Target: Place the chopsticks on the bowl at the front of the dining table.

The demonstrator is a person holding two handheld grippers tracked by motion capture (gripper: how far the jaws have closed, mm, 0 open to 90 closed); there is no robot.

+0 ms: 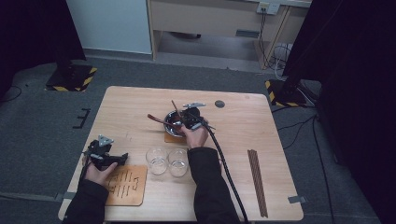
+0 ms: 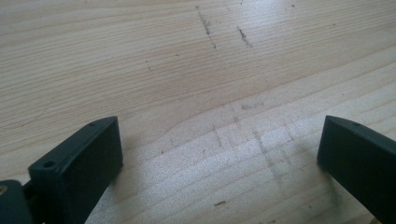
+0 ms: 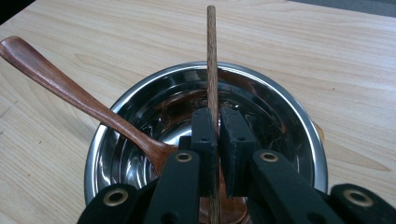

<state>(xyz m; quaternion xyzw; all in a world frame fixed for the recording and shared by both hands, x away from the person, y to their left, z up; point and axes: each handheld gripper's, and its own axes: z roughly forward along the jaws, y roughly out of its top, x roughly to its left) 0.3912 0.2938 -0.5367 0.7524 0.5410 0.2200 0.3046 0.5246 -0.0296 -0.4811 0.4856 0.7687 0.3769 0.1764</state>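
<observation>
Right gripper view: right gripper [image 3: 216, 140] clamps a wooden chopstick [image 3: 211, 60] over the steel bowl [image 3: 289, 112], beside the wooden spoon [image 3: 70, 91] resting inside it. Likely next: lower and release. Left gripper [image 2: 219, 154] idles wide apart, well left of the bowl.

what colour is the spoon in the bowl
Reddish-brown wood; the spoon shows best in the right gripper view.
</observation>
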